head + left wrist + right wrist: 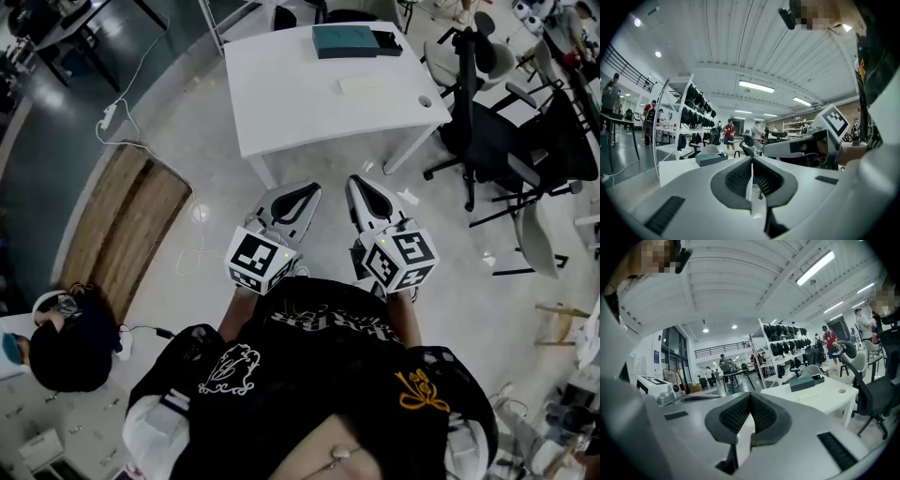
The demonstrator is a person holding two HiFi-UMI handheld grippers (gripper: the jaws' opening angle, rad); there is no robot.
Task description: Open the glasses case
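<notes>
Glasses case (347, 40) flat on table (300, 103), long axis left-right

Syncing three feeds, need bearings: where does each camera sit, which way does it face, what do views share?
Head view: on the person's head, steeply down at white table; shows black shirt, left gripper, right gripper.
Left gripper view: on that gripper, roughly level along its shut jaws; right gripper at right.
Right gripper view: on that gripper, along its shut jaws toward the table.
Shared: all show the table and teal box.
</notes>
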